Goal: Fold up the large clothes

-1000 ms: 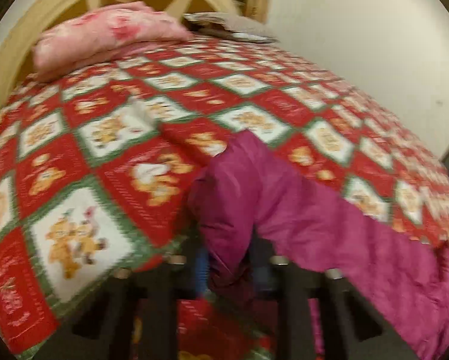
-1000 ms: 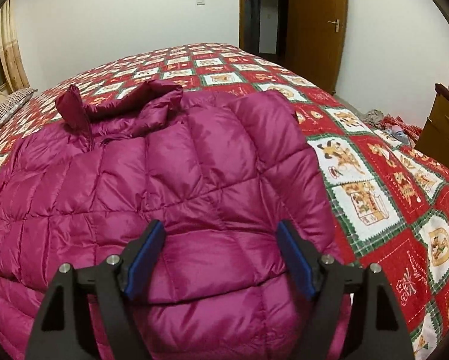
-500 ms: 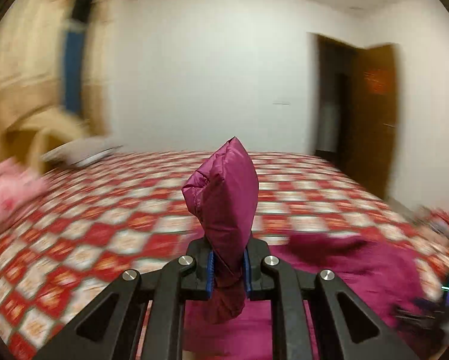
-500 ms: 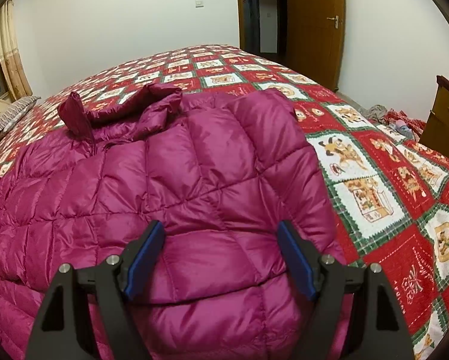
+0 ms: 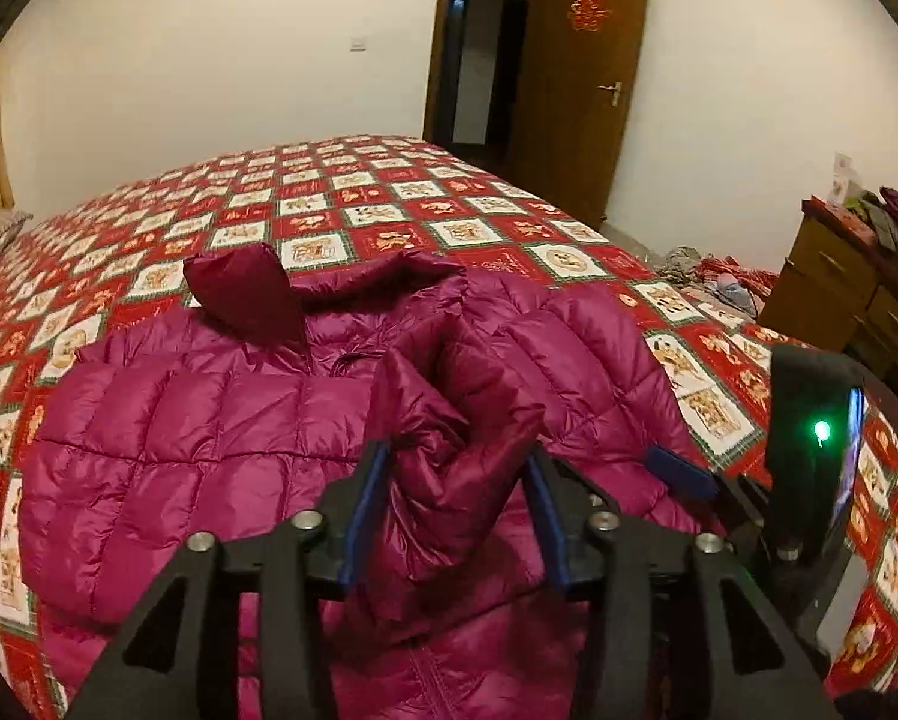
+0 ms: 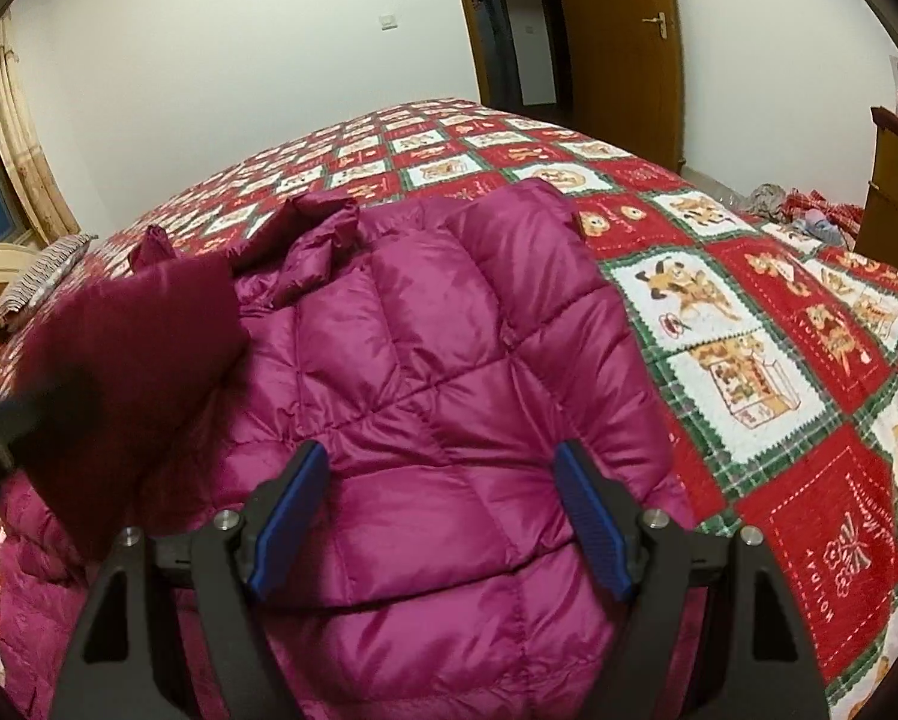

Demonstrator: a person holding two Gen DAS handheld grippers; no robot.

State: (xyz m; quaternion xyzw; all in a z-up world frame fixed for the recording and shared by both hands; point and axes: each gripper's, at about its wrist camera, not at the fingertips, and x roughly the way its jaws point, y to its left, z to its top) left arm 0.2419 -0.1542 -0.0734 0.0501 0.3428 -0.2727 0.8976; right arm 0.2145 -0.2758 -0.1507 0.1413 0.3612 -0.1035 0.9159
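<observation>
A magenta quilted down jacket [image 5: 221,420] lies spread on the bed, also in the right wrist view [image 6: 437,372]. Its sleeve [image 5: 449,456] is folded over the jacket's body and bunched between the jaws of my left gripper [image 5: 454,516], which stand apart around it. My right gripper [image 6: 443,516] is open and empty, just above the jacket's lower right part. It shows at the right edge of the left wrist view [image 5: 808,480]. The collar [image 5: 251,294] stands up at the far side.
The bed has a red, green and white patchwork quilt [image 5: 389,204]. A striped pillow [image 6: 35,282] lies at the far left. A wooden dresser [image 5: 856,282] and clothes on the floor [image 5: 712,276] are on the right. An open door [image 5: 574,78] is behind.
My left gripper swung from the bed's head side over the jacket, carrying the sleeve across. Its jaws were shut on the sleeve and now stand apart. The right gripper barely moved.
</observation>
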